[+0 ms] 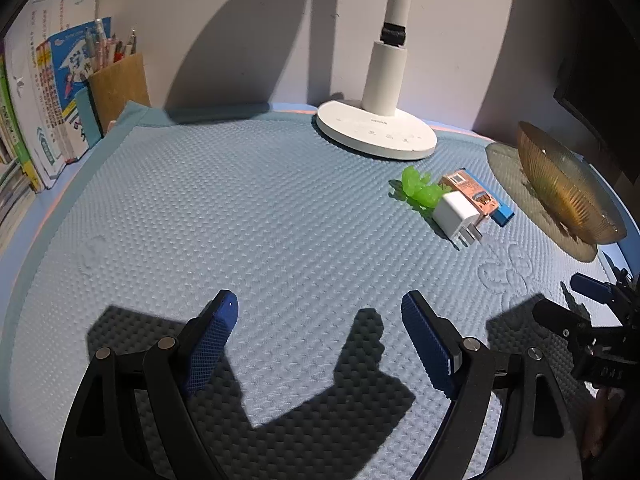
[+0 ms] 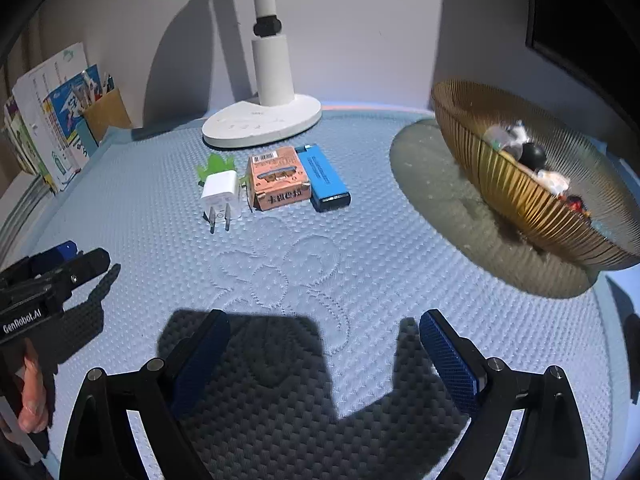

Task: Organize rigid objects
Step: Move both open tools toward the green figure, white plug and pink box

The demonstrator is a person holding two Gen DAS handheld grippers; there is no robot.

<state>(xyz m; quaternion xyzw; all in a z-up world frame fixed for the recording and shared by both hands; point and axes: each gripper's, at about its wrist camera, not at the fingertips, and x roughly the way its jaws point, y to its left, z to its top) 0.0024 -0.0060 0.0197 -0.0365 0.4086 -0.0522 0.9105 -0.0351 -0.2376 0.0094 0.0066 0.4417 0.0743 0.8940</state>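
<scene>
Both claws are spread wide and hold nothing: the left claw (image 1: 320, 308) and the right claw (image 2: 324, 320) sit low in their pictures above the bumpy blue mat (image 2: 280, 264). In the middle of the right wrist picture, a white plug (image 2: 219, 194), an orange box (image 2: 276, 178) and a blue lighter (image 2: 323, 178) lie side by side, touching. A green toy (image 2: 216, 163) peeks out behind the plug. At the right stands a gold bowl (image 2: 500, 176) with small things inside.
</scene>
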